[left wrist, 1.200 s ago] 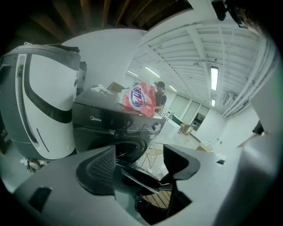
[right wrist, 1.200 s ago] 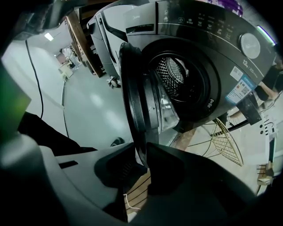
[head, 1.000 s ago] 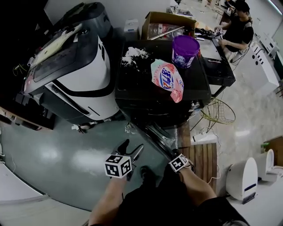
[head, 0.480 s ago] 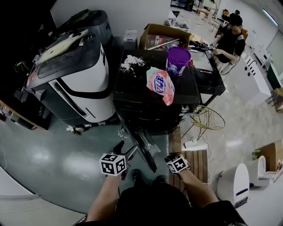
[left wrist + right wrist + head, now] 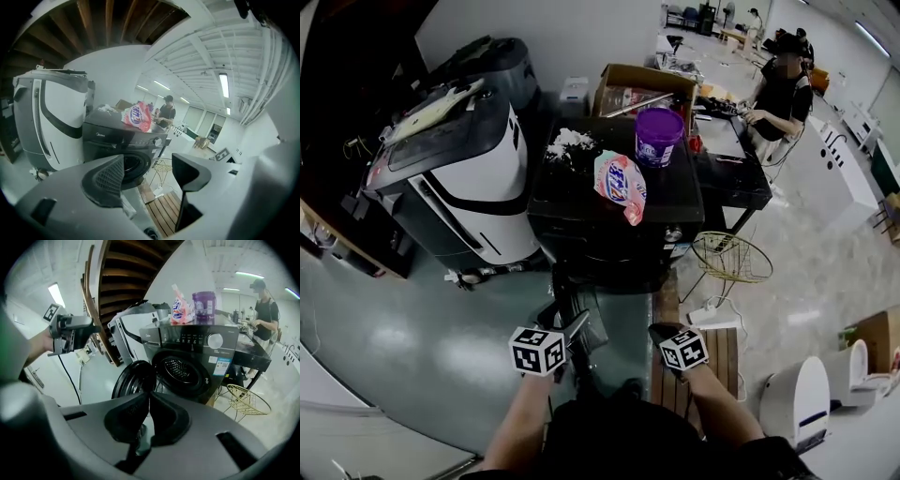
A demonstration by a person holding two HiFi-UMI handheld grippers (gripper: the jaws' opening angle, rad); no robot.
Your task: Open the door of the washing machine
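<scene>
Head view has the black washing machine (image 5: 581, 187) straight ahead with its door (image 5: 586, 305) hanging open, left gripper view shows the left gripper (image 5: 149, 176) spread apart and empty, and right gripper view shows the right gripper (image 5: 149, 414) pinched closed on nothing.

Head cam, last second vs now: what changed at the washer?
The door swung further open, toward the person's left, and now stands wide. The right tongs, at the door's edge a second ago, are clear of it, shut on nothing. Unchanged: left tongs open and empty; bag and purple tub on top of the washer.
</scene>
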